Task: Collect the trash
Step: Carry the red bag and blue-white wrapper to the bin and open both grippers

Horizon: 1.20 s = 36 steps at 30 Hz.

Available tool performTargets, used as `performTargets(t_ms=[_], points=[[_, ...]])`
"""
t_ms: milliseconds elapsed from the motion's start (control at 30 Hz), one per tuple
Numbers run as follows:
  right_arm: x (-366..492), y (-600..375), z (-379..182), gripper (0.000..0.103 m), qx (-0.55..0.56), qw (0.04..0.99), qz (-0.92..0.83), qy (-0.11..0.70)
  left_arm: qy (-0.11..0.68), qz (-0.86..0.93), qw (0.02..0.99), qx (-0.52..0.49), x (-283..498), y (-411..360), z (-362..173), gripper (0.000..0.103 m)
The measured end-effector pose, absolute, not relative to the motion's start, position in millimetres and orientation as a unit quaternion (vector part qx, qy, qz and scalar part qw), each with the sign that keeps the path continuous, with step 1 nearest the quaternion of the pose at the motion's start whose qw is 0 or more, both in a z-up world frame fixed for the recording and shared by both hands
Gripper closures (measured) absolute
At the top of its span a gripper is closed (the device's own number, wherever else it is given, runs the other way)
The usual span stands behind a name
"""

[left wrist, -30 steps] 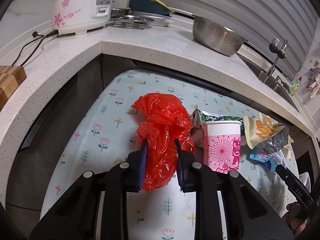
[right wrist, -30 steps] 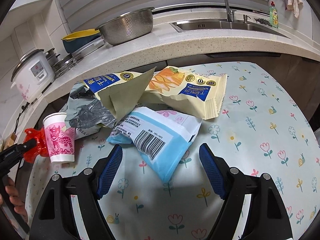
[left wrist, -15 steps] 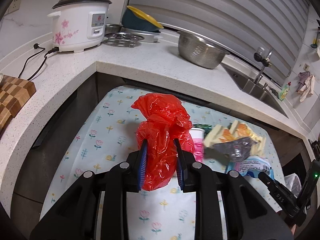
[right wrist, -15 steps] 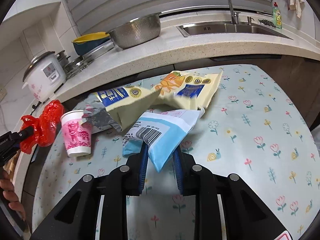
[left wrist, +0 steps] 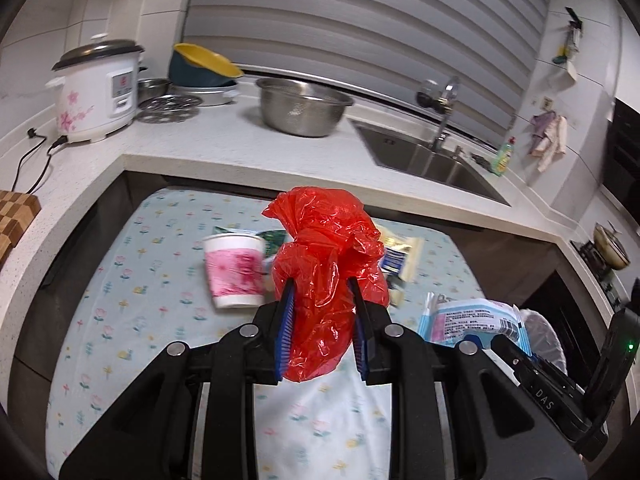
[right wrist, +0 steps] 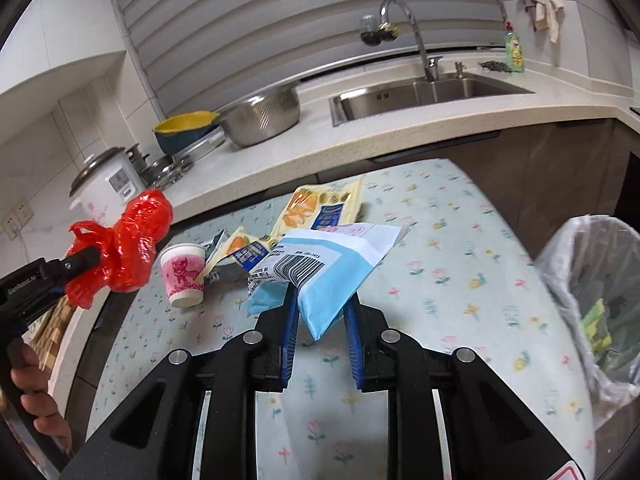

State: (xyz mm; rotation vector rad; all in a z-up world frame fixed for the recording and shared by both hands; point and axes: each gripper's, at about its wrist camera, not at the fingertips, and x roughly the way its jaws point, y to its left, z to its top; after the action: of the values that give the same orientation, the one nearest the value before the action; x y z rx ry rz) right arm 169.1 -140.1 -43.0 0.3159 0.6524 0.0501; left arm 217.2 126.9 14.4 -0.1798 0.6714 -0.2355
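Note:
My left gripper [left wrist: 320,280] is shut on a crumpled red plastic bag [left wrist: 326,256] and holds it above the floral table [left wrist: 132,304]. The bag also shows at the left of the right wrist view [right wrist: 124,240]. My right gripper [right wrist: 320,300] is shut on a blue-and-white packet [right wrist: 332,264] with a barcode, lifted off the table; it also shows in the left wrist view [left wrist: 472,316]. A pink paper cup [right wrist: 182,274] and yellow snack wrappers [right wrist: 320,208] lie on the table. A trash bin with a clear liner [right wrist: 592,292] stands at the table's right.
A white counter [right wrist: 360,136] wraps around the table's far side, with a rice cooker [left wrist: 96,92], a steel colander [left wrist: 304,106], a sink [right wrist: 424,92] and a faucet. A wooden board [left wrist: 16,216] lies at the far left.
Both grippers have risen with their loads. The right gripper shut on the blue-and-white packet and lifted it off the table toward the bin side. The left still holds the red bag.

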Motion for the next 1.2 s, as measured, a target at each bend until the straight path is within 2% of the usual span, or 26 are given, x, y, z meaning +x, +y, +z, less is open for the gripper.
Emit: performTargets(t_ms=[567,1200], points=[[71,-254,-16,0.082,0.192,0.942,-0.041,0.271,0.324,-0.215,0.921,-0.032,149,-19,31,0.079],[10,-342,-17,0.082,0.23,0.937,-0.1,0.245,0.336,-0.287,0.897,0.021,112,-131,26,0.079]])
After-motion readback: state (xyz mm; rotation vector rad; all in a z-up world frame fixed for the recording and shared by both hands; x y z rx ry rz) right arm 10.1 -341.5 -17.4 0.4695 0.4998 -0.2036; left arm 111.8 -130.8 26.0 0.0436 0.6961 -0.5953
